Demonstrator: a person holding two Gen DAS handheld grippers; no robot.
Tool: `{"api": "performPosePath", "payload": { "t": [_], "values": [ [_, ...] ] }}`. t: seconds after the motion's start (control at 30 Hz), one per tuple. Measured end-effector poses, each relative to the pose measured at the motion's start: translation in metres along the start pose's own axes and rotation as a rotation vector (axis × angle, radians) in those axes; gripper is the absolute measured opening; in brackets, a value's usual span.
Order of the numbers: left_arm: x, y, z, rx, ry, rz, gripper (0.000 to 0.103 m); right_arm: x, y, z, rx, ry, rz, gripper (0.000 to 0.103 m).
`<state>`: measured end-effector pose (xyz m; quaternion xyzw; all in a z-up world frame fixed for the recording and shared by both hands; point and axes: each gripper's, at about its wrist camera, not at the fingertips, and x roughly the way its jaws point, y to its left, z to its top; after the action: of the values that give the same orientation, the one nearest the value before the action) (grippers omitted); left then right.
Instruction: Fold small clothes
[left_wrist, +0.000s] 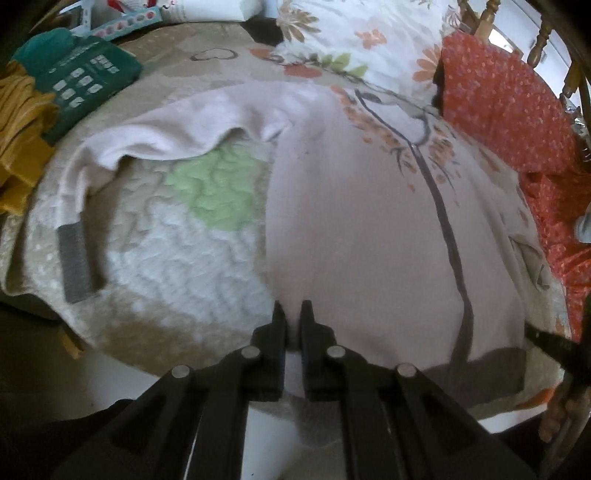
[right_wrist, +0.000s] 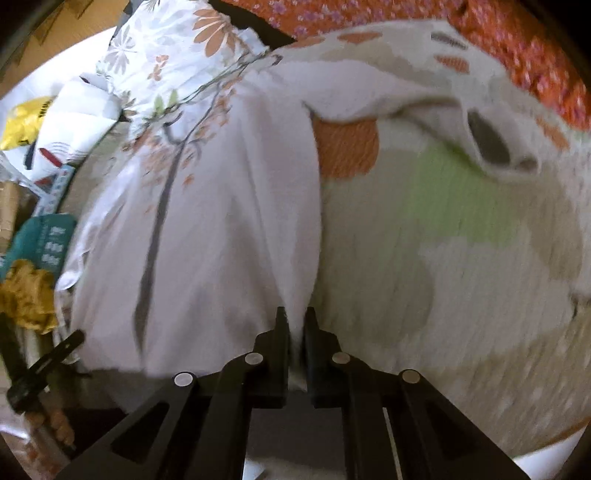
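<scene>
Lengthwise, pale sweatshirt (left_wrist: 362, 229) hem in both grippers' fingers (left_wrist: 277, 325), collar away.

Left claw (left_wrist: 291, 308) and right claw (right_wrist: 295, 315) each pinch fabric, fingers nearly closed.

Place: a home bedroom is showing.
Bedding: a quilted bedspread (left_wrist: 177, 236) is covering the bed; a floral pillow (left_wrist: 351, 33) is lying beside wooden bed spindles (left_wrist: 487, 14).

Quilt (left_wrist: 177, 251) bare beside sweatshirt (left_wrist: 351, 229); pillow (left_wrist: 354, 33) beyond.
</scene>
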<state>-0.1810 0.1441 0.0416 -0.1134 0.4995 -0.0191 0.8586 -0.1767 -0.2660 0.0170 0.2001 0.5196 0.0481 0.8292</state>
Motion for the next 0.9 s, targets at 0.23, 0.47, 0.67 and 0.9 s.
{"api": "performPosePath", "payload": {
  "t": [0.23,0.47,0.67,0.9],
  "values": [
    [-0.033,-0.024,0.027,0.058,-0.104,-0.068,0.014,-0.040,-0.012,0.004,0.035,-0.057,-0.021,0.016],
    [-0.014,-0.099,0.107,0.128,-0.245,-0.153,0.063,-0.067,-0.100,0.092,0.223,-0.214,-0.433,0.049],
    [0.044,-0.121,0.129,0.155,-0.239,-0.064,0.063,-0.017,-0.113,0.135,0.120,-0.086,-0.530,0.045],
    [0.070,-0.123,0.123,0.157,-0.146,-0.066,0.063,-0.062,-0.147,0.148,0.228,-0.245,-0.470,0.006]
  ]
}}
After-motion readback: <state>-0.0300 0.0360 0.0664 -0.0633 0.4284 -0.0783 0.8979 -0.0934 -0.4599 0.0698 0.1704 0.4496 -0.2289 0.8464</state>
